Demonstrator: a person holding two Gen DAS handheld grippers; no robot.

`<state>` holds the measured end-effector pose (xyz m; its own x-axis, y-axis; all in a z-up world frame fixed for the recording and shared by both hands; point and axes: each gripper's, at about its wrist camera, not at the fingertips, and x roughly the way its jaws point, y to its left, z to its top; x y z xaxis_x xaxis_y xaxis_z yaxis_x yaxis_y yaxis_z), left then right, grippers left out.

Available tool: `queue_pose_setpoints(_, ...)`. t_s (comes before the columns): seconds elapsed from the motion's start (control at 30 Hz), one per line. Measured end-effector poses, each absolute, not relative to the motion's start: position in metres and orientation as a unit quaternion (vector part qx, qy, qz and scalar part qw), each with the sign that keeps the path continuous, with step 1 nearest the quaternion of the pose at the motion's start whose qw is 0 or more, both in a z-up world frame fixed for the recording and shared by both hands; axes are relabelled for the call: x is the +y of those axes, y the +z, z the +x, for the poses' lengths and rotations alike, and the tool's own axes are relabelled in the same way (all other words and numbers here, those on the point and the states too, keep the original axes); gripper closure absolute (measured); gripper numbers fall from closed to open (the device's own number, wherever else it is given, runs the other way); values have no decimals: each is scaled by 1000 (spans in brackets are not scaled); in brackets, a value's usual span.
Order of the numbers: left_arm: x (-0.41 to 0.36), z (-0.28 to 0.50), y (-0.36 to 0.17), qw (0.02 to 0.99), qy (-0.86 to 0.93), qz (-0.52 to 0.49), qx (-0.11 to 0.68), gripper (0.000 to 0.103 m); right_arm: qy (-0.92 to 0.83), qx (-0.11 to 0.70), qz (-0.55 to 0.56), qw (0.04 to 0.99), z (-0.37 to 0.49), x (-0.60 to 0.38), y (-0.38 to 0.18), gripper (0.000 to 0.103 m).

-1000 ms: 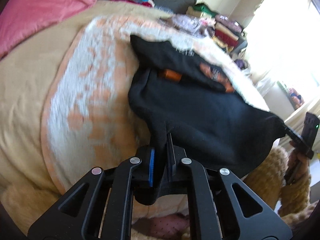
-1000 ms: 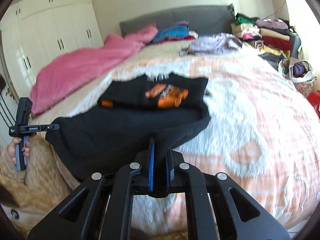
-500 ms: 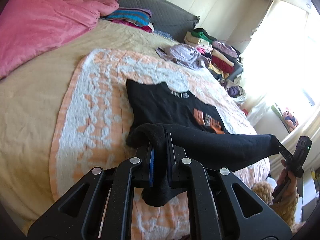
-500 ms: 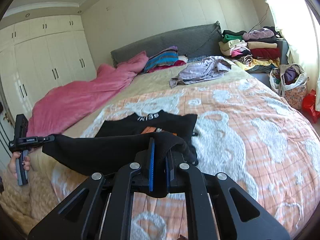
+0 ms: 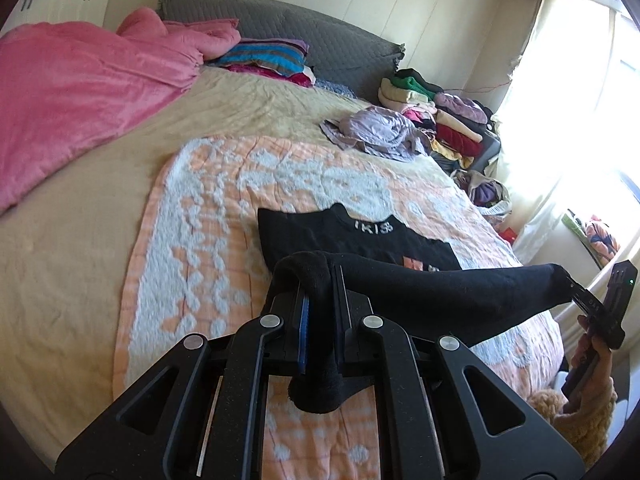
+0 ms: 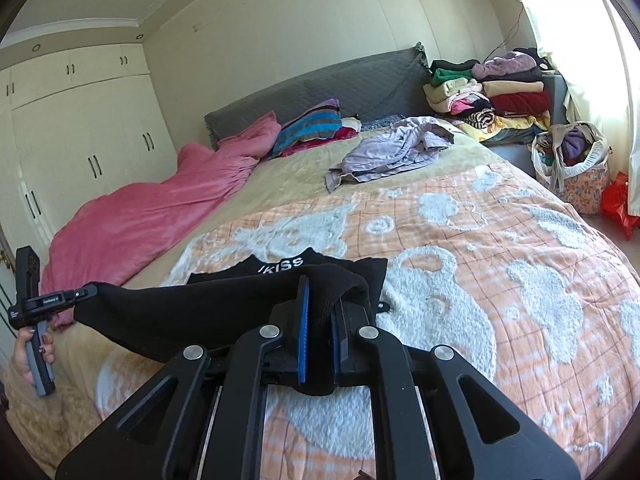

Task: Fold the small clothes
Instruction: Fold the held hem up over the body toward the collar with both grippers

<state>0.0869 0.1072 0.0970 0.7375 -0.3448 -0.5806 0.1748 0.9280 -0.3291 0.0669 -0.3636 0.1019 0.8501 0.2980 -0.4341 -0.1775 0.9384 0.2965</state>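
The black shirt (image 5: pixel 400 248) lies on the orange and white blanket (image 5: pixel 208 208) on the bed, with its neck and white letters pointing toward the grey headboard (image 6: pixel 320 80). Its near edge is lifted up off the blanket. The left tool (image 5: pixel 320 300) is closed tight on one corner of that edge, and the right tool (image 6: pixel 320 308) is closed tight on the other corner. Each tool can be seen from the other one's camera, held in a hand (image 6: pixel 28 356) at the far end of the cloth. The edge is pulled straight between them like a rope, so the cloth does not sag or bunch up. I think holding both corners this way lets the person bring the bottom half over the top half in one neat fold. The top half stays flat on the blanket, so it can be the base of the fold. Beside the bed sits a flowery bag (image 6: pixel 576 176) stuffed with clothes, and next to it is a tall stack of clothes (image 6: pixel 488 92). A pale purple garment (image 6: pixel 396 148) lies loose farther up the bed.
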Motion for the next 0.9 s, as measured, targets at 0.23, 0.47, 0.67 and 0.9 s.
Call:
queue_pose_setpoints(0.23,99,115,98,926,-124,-112,338,100,103,256,102,956,97,-359,100,95)
queue_pose_setpoints(0.47,93,149,88,925,-104,-89,353,99,92,278,107,950,139,-360,91,95)
queue_pose_setpoints(0.67,91,177,65,919,-94,-82,374,99,77,301,106,945,170,-361,72,95)
queue_pose_setpoints(0.9,85,188,48,916,-87,-68,385,97,64,323,95,939,189,-358,46,95)
